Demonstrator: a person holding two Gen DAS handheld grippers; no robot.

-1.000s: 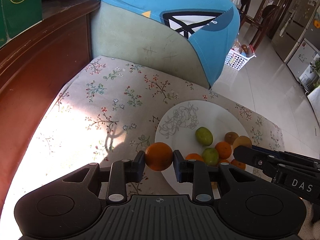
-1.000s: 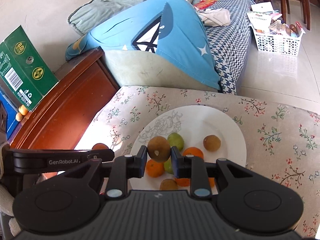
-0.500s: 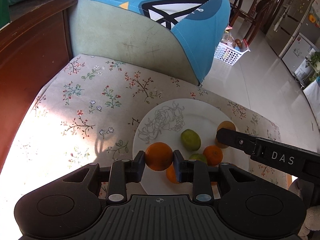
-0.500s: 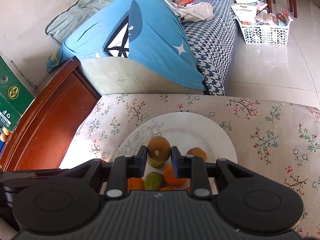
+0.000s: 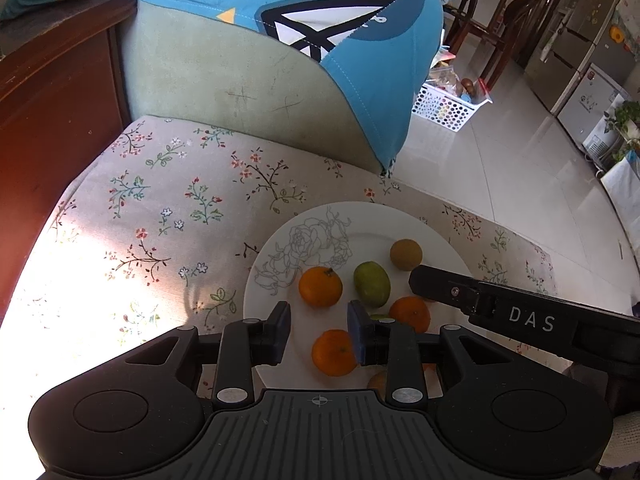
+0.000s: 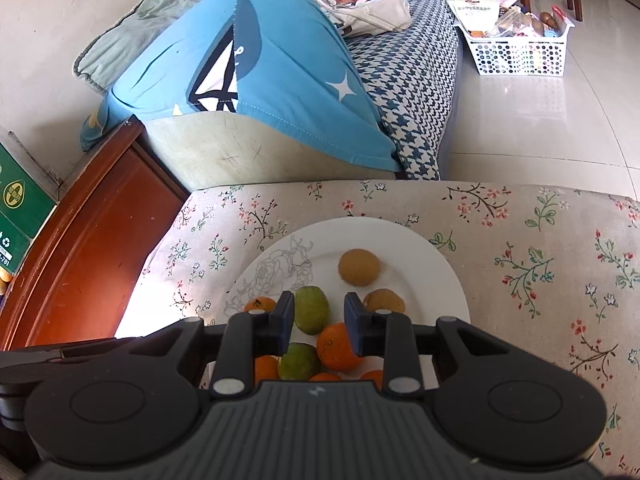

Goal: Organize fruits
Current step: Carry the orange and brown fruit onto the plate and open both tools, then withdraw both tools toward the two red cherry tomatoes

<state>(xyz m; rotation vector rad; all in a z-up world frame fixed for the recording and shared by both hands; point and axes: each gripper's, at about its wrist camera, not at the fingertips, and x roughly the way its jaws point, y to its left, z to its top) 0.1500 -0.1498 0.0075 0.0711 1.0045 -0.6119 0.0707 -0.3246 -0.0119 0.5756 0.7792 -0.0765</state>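
Both wrist views close above, angled steeply down; share white plate (image 5: pixel 436 236) (image 6: pixel 452 276), floral cloth (image 5: pixel 160 208) (image 6: pixel 540 240).

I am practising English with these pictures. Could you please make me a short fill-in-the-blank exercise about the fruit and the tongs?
1. All the fruit lies on a white ____ with a drawn rose.
2. The left tongs are open and hold ____.
3. The cloth under the plate has a ____ pattern.
4. The white basket stands on the ____.

Missing words: plate; nothing; flower; floor

Oranges (image 5: pixel 320 286), green fruits (image 5: pixel 371 284) and brown kiwis (image 6: pixel 359 267) lie loose on the white plate (image 5: pixel 432 236)
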